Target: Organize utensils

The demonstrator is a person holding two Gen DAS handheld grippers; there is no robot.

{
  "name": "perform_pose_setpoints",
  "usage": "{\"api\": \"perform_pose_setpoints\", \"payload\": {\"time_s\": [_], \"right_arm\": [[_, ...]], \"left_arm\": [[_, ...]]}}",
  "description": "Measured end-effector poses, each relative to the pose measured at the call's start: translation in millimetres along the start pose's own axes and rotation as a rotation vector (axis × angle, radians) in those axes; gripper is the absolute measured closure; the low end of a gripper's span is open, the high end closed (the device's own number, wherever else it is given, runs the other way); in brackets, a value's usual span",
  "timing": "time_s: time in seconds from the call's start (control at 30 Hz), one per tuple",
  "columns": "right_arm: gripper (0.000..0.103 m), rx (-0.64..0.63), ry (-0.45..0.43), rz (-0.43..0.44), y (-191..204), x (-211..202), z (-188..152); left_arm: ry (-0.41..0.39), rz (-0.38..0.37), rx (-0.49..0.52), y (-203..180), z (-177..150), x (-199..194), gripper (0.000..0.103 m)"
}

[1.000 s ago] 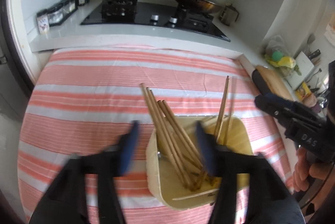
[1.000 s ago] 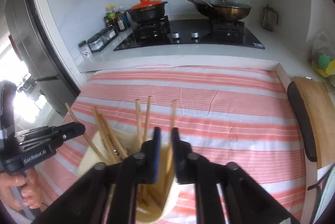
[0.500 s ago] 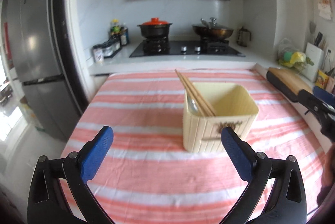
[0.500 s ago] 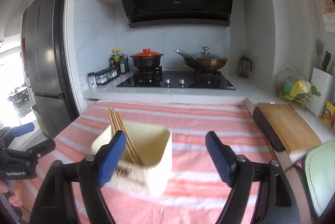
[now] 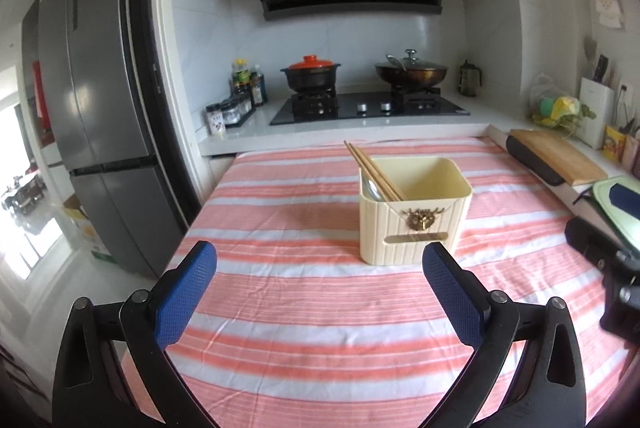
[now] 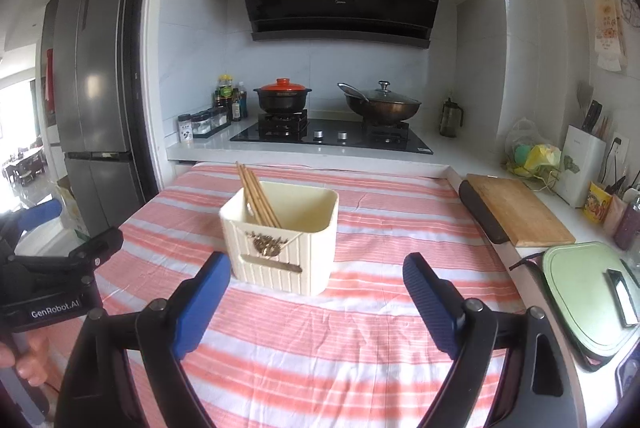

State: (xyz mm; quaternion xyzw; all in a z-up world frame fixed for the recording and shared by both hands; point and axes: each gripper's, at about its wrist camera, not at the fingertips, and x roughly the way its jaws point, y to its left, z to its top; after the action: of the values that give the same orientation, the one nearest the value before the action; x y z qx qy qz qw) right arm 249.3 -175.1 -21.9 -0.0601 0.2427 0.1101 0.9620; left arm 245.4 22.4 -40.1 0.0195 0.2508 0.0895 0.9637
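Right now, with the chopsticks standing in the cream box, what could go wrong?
1. The chopsticks all lean toward one corner of the box and stick out above its rim; a bump might tip the box or throw them out.
2. The box stands on a loose striped cloth; a gripper dragging the cloth could shift it.
3. The right gripper, its jaws opening and empty, and the open left gripper are close together and could collide.

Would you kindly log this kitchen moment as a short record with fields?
surface: pink-and-white striped tablecloth
container: cream ribbed plastic utensil holder, upright on the cloth
contents: brown wooden chopsticks leaning at its left side; metal spoon beside them
left gripper: open, nothing between its pads
right gripper: jaws opening, nothing between them
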Motion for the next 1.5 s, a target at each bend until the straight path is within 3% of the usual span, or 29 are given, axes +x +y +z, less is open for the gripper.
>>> {"api": "perform_pose_setpoints", "payload": {"time_s": [0.3,0.73,1.5], "right_arm": [[0.003,-0.020,-0.022,0.048,17,-34,-3],[0.002,-0.036,0.013,-0.005,25,-62,2],[0.002,-0.015,0.008,0.026,30,-81,7]], "left_arm": [[-0.048,0.049,0.008,4,0,-41,0.000],[-0.016,-0.041,-0.051,13,2,-73,0.000],[0.003,-0.052,-0.063,13,4,-81,0.000]]}}
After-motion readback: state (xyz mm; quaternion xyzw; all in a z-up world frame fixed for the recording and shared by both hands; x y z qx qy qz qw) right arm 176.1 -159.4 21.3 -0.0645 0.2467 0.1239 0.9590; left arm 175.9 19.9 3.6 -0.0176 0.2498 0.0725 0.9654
